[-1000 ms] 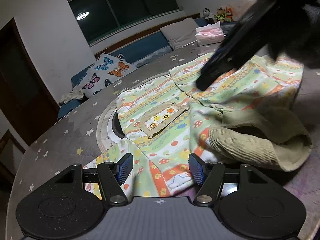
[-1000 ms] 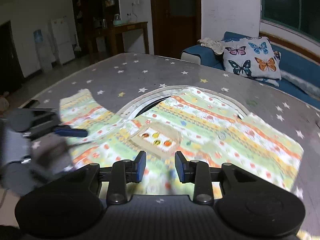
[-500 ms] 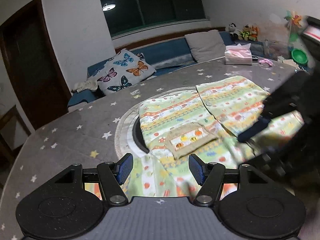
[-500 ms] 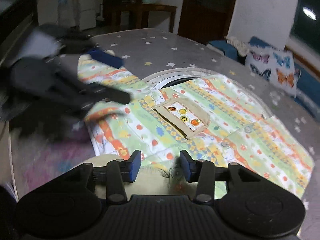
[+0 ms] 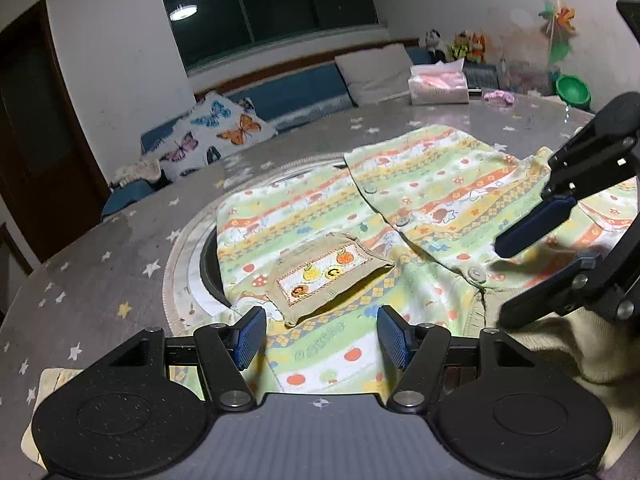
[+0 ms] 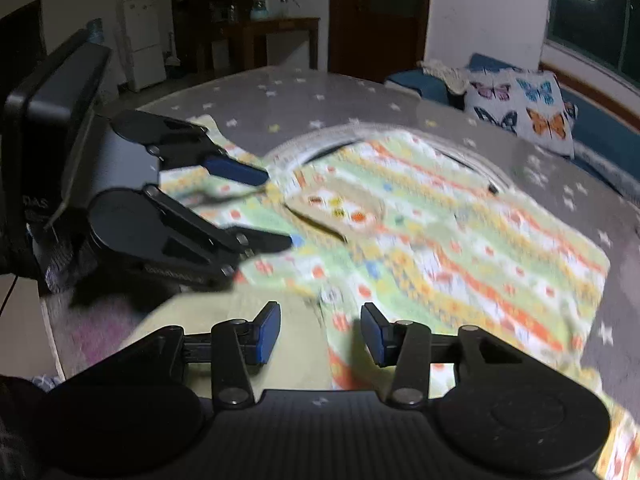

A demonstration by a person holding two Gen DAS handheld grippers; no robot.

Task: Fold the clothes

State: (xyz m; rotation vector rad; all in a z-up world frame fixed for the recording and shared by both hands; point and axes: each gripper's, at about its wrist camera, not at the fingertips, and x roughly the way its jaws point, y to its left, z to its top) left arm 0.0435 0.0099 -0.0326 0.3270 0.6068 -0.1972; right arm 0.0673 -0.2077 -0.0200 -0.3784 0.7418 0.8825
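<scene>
The small child's jacket of pale green cloth printed with orange and yellow bands is found spread front-up on the grey star-patterned table covering, near the middle, over a round ring in the table. Its beige patch pocket with three fruit motifs faces up, and its beige corduroy lining is turned out at the near edge. No completed fold is evident; the folding is judged to be at an early stage, with sleeves and body yet to be brought in. The left gripper is held spread above the hem, nothing between its pads. The right gripper is likewise apart, gripping nothing. Faint printed lettering on the cloth is noted but cannot be read; no brand is legible.
</scene>
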